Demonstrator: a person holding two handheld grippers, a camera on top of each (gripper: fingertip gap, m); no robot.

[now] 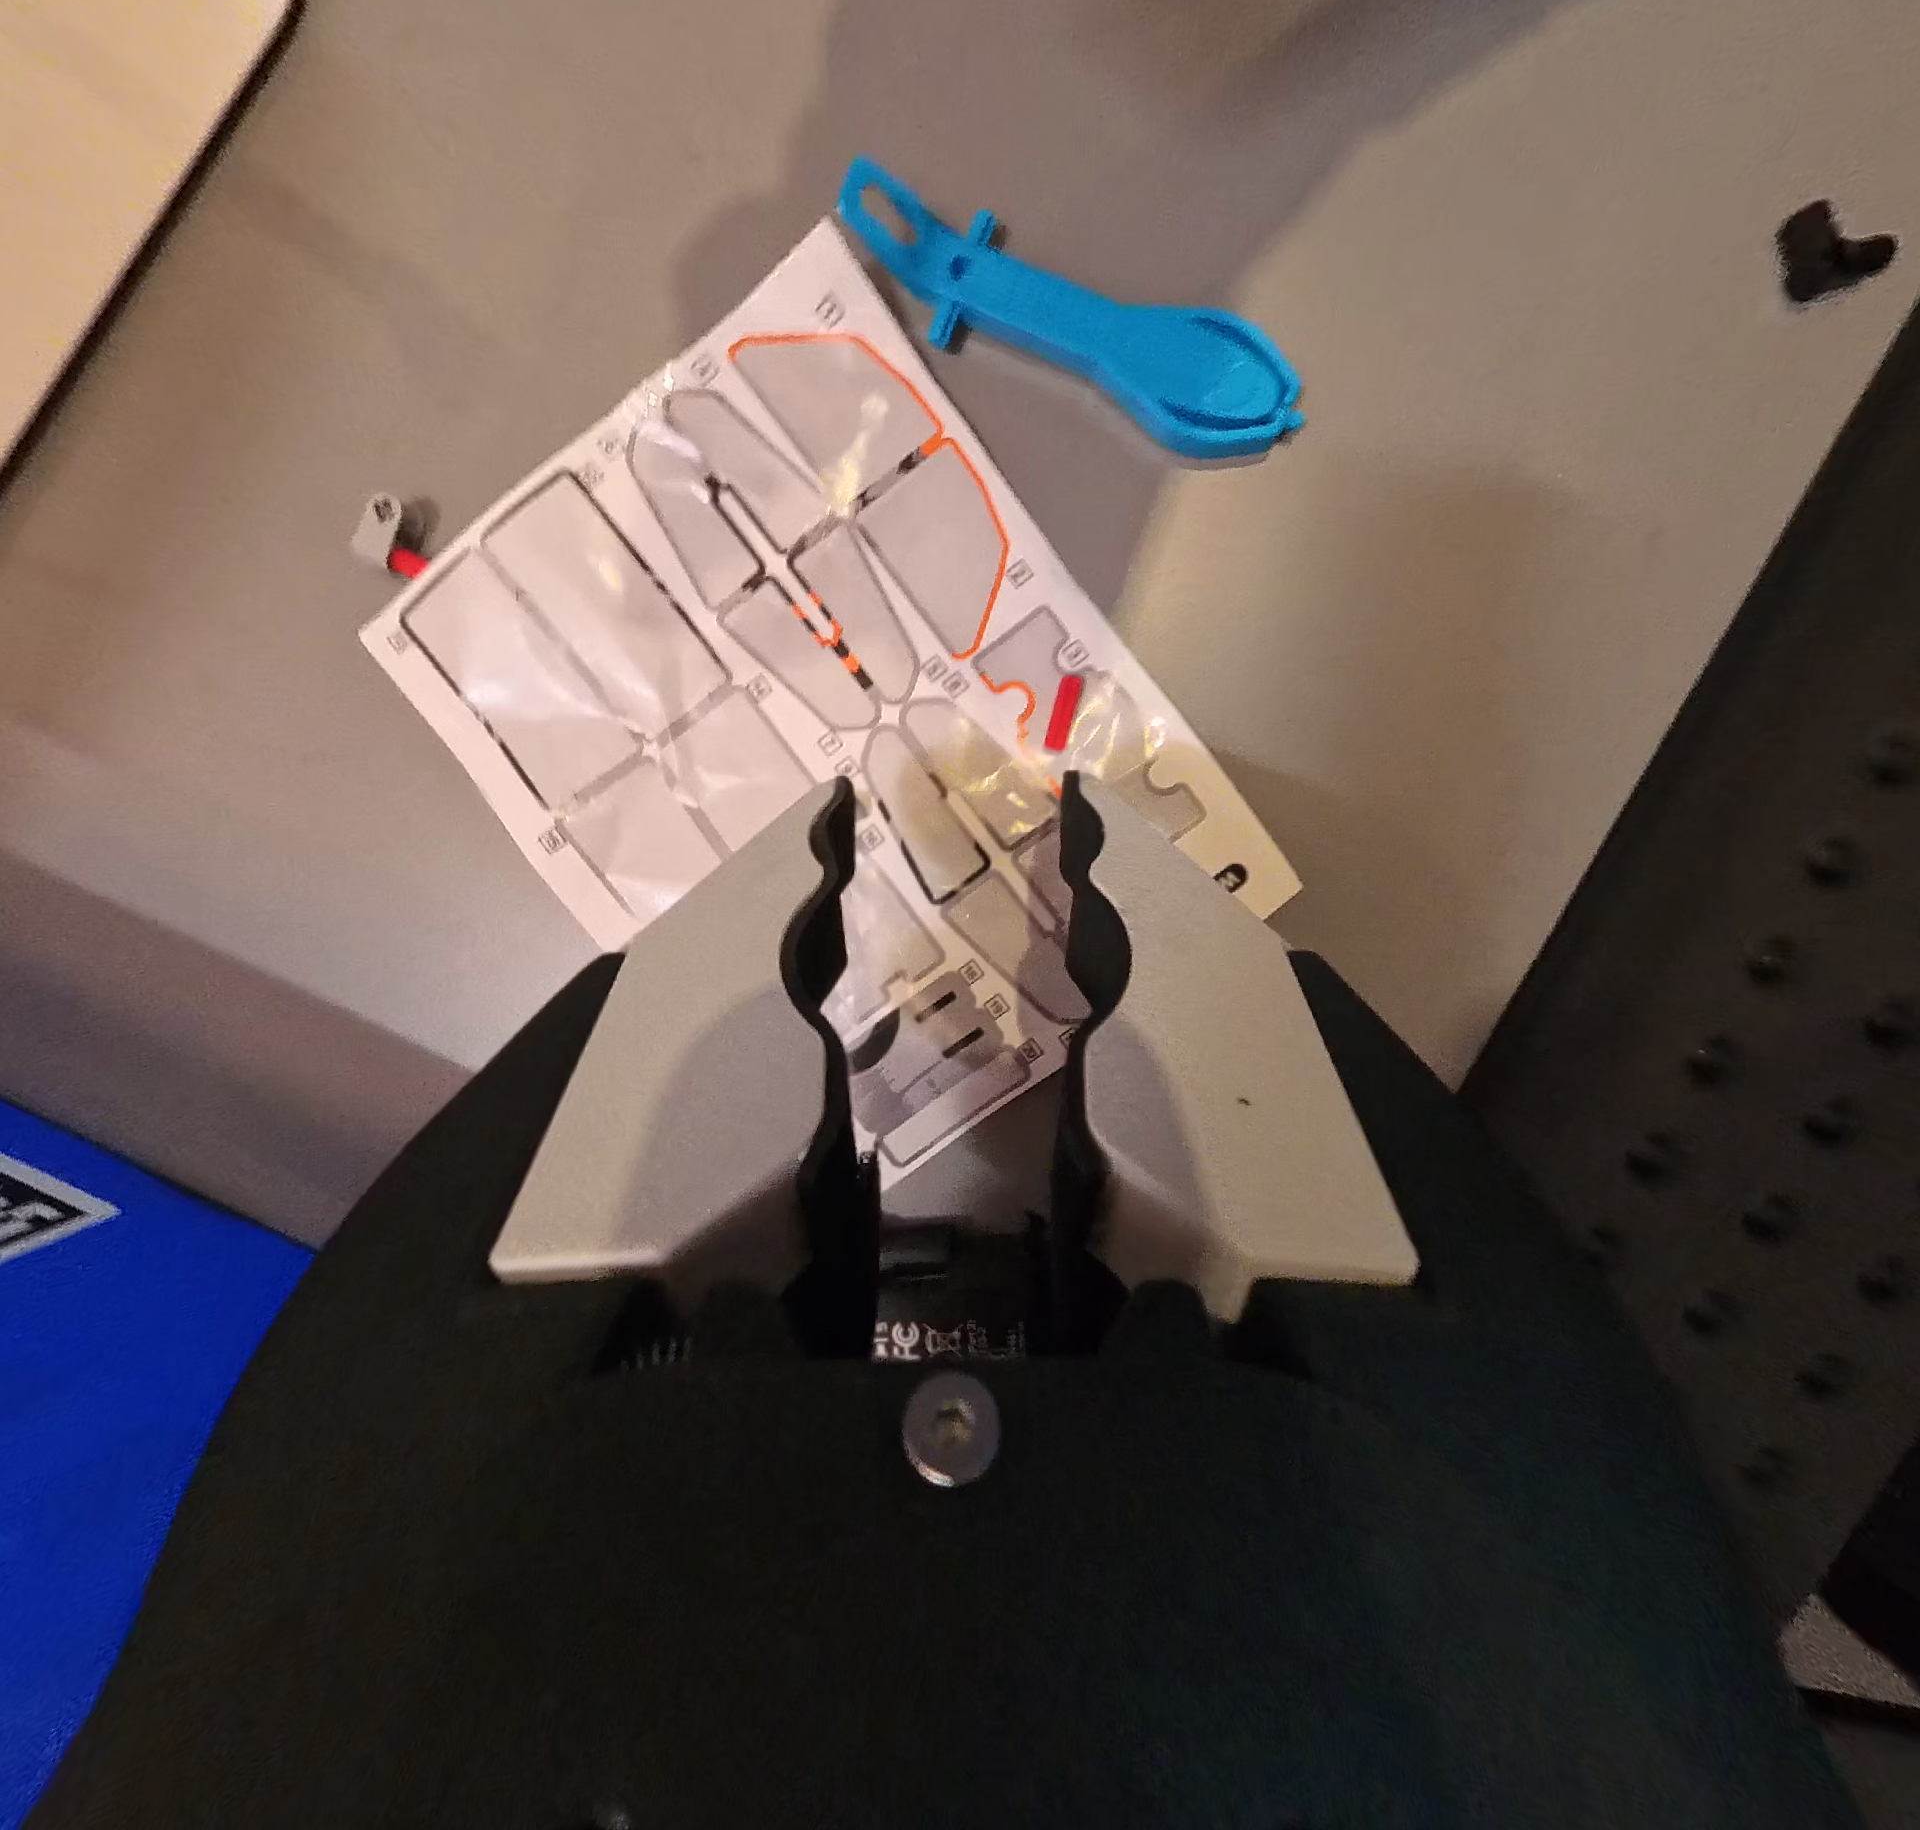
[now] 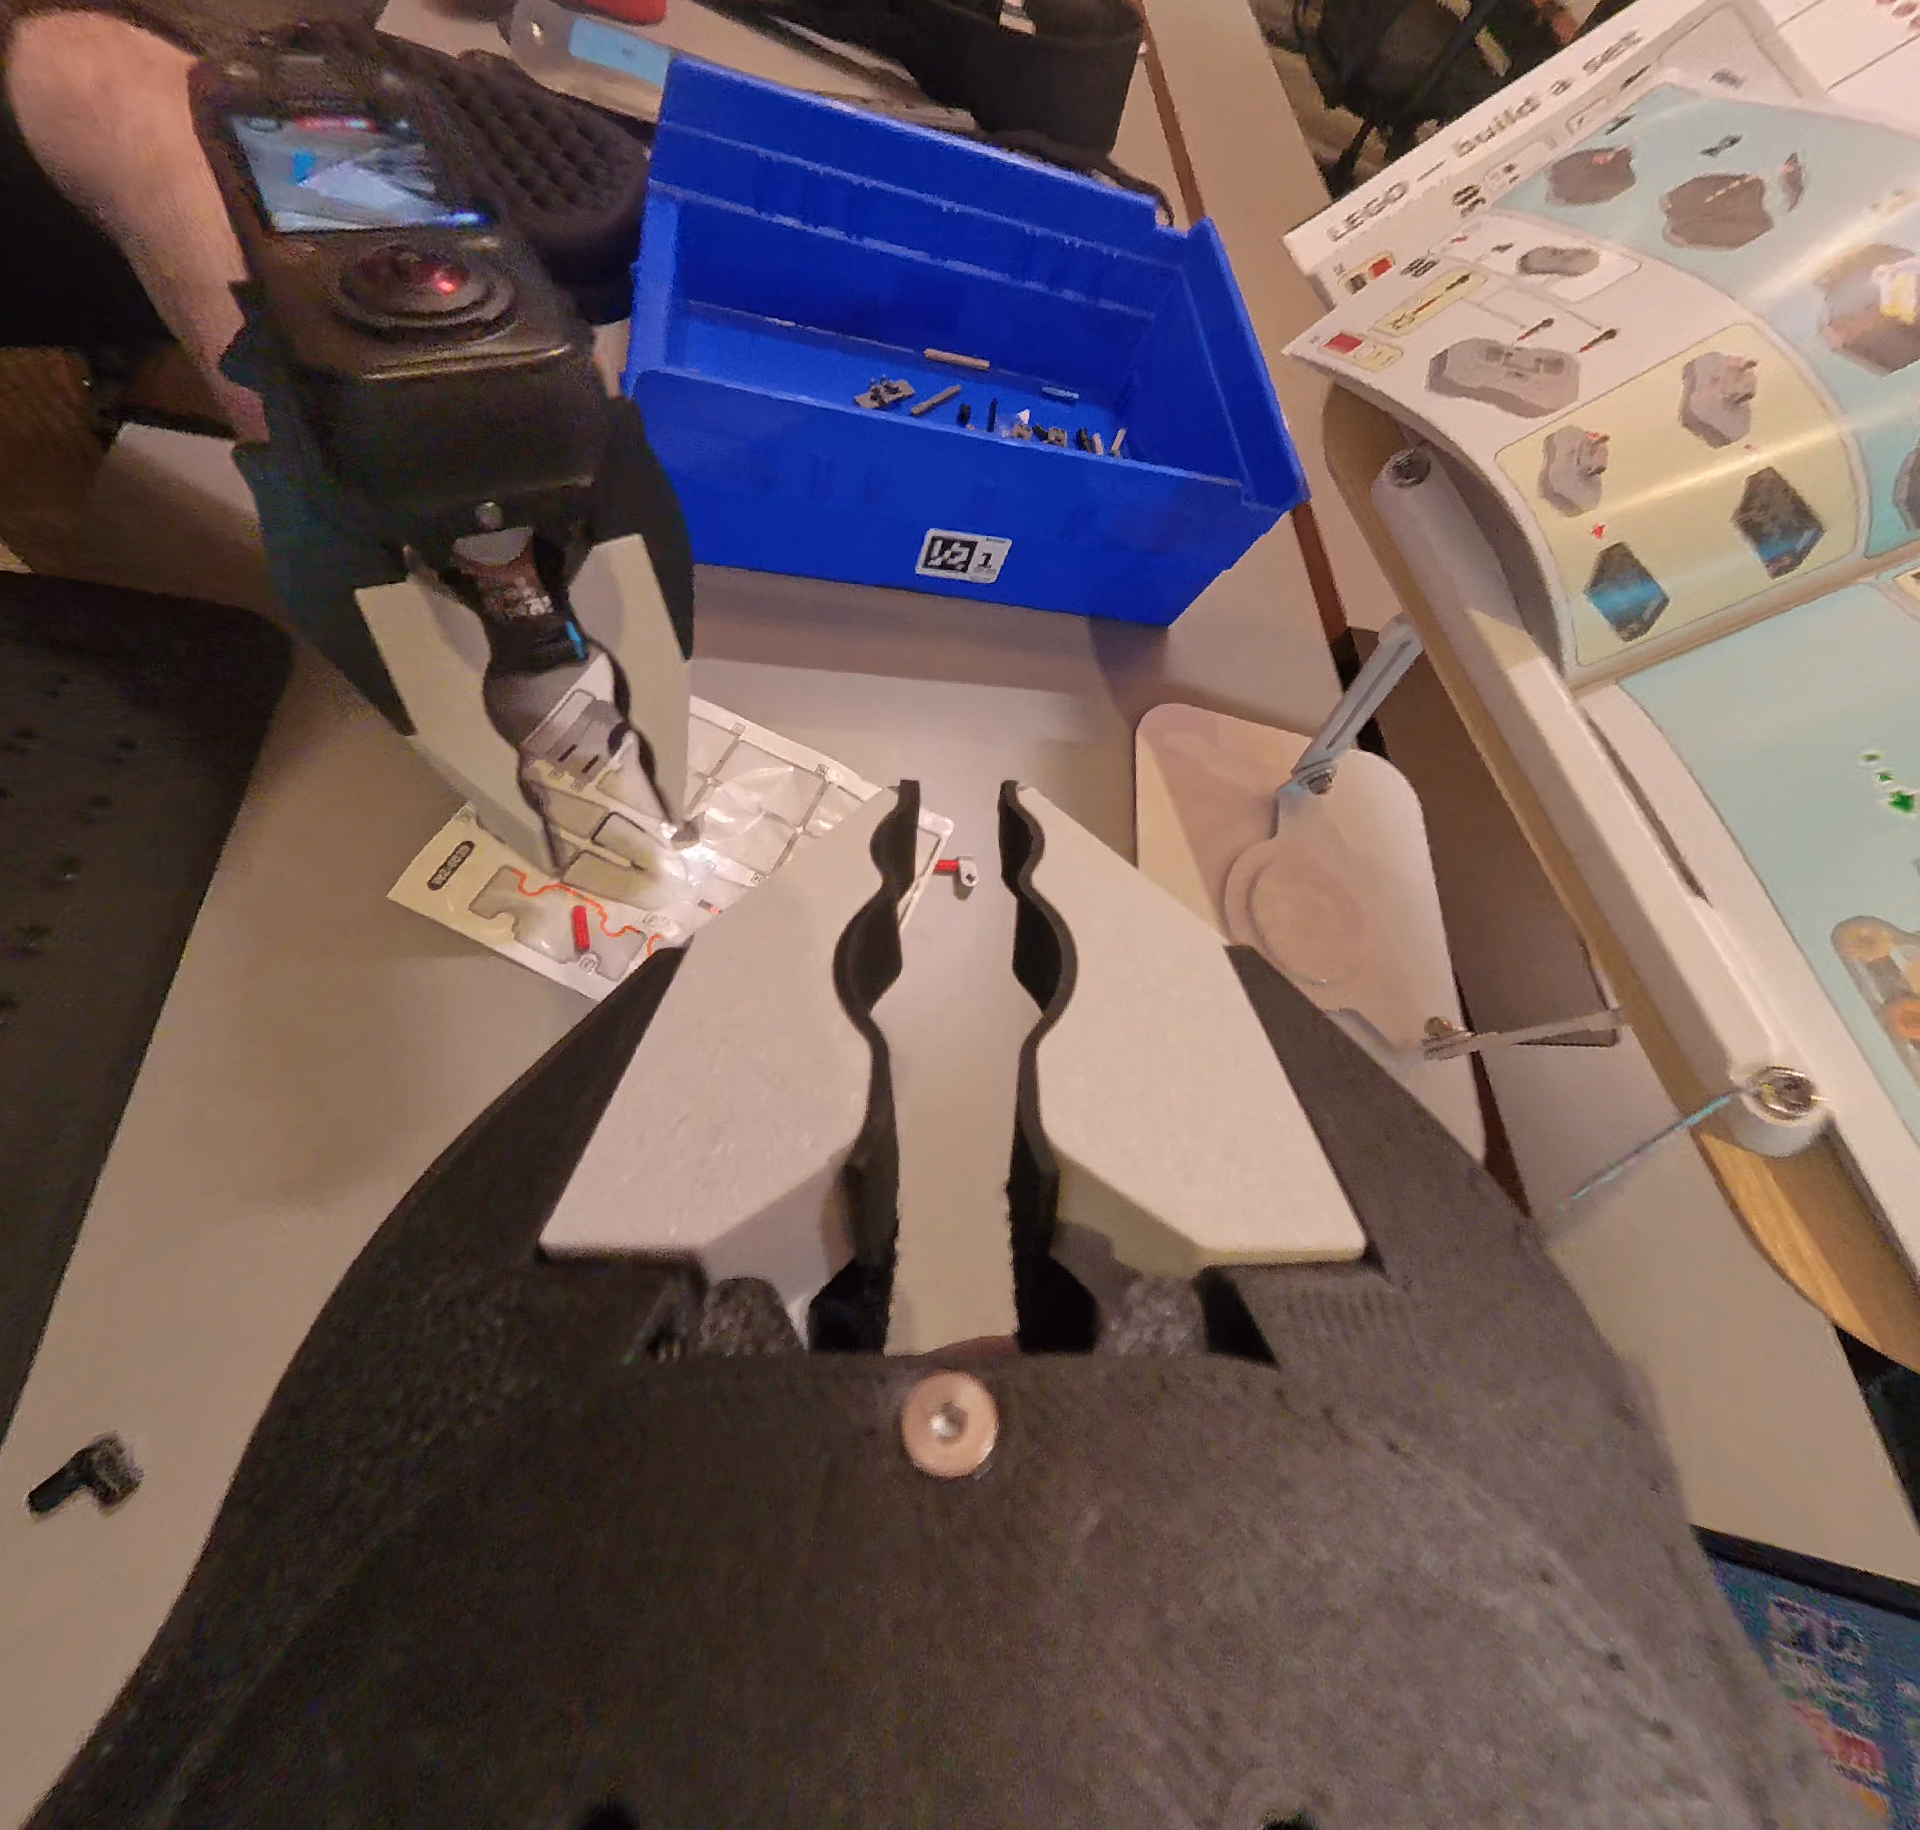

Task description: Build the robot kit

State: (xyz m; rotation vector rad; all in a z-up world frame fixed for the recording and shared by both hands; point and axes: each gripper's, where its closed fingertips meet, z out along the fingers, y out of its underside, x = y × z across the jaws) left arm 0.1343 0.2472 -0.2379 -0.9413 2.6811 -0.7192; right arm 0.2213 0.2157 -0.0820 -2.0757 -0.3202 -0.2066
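Observation:
A white sticker sheet (image 1: 623, 637) with grey shapes and orange outlines lies on the grey table (image 1: 520, 222). My left gripper (image 1: 956, 793) is open, its tips down on or just above the sheet's near part. A small red pin (image 1: 1062, 712) lies on the sheet just beyond its right tip. A small grey piece with a red pin (image 1: 390, 533) lies at the sheet's left edge. A blue plastic tool (image 1: 1091, 336) lies beyond the sheet. My right gripper (image 2: 958, 793) is open and empty, above the table, facing the grey piece (image 2: 956, 868), the sheet (image 2: 758, 783) and the left gripper (image 2: 615, 843).
A blue bin (image 2: 790, 513) with several small parts stands behind the sheet. An open instruction booklet (image 2: 1662, 378) rests on a stand with a beige base (image 2: 1195, 793) at the right. A black perforated mat (image 2: 104, 793) lies at the left. A small black piece (image 2: 83, 1468) lies near it. Tip to tip, the grippers are about 20 cm apart. From my left tips it is roughly 11 cm to the grey piece (image 2: 956, 868); from my right, 20 cm. It is also in sight in the left wrist view (image 1: 397, 551).

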